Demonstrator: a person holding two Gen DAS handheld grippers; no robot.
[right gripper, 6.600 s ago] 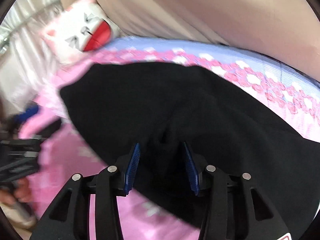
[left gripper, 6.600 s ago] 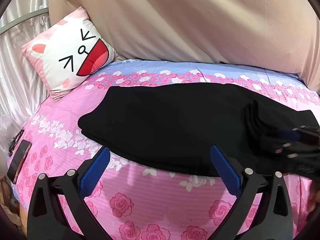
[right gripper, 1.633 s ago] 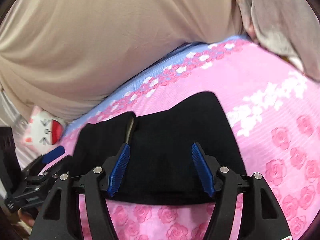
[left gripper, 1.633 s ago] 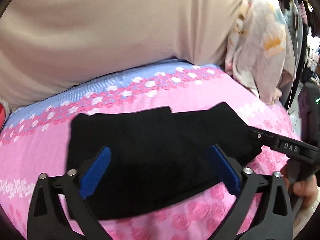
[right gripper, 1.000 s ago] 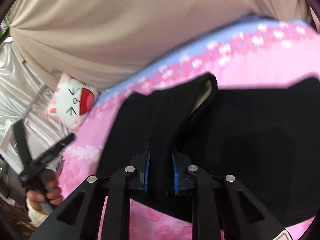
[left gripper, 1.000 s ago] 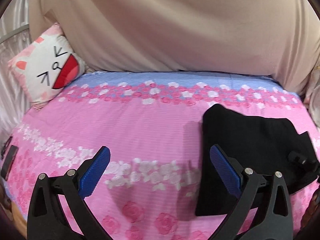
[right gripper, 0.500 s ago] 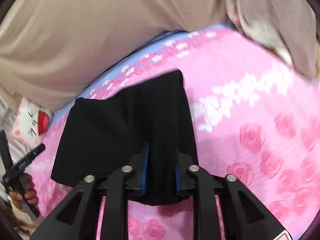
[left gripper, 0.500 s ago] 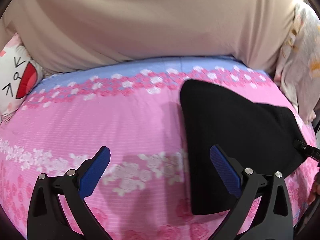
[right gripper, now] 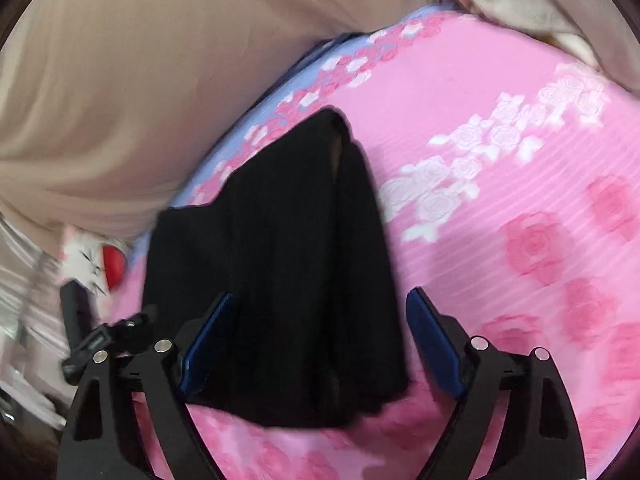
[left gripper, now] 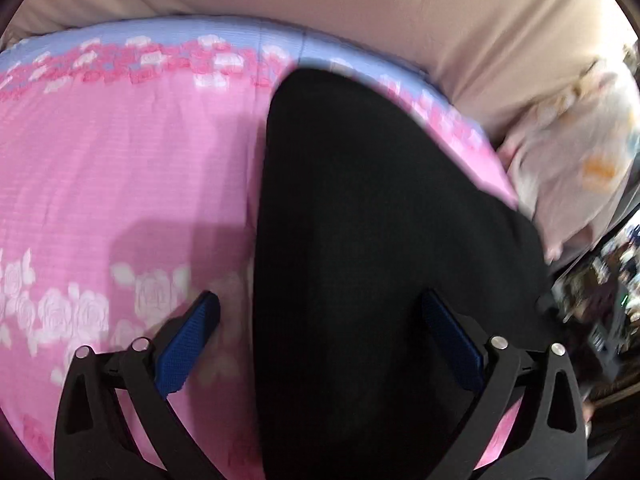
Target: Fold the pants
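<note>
Right wrist view: my right gripper (right gripper: 320,344) has just been opening, straddling the folded pants (right gripper: 280,264) unpressed; my left gripper (left gripper: 320,340) is closing slightly, still wide over the bedsheet (left gripper: 120,168).

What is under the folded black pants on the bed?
The pants lie on the pink rose-print bedsheet, which shows all around them. Whatever is directly beneath the fabric is covered, so nothing else can be confirmed there.

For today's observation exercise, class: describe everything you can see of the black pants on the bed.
The black pants look like soft, matte knit fabric, folded into a compact stack with layered edges showing along one side. They lie flat on the pink rose-print bedsheet, near its blue border. The right claw has just been opening and straddles the near end; its pads are not pressing on it.
</note>
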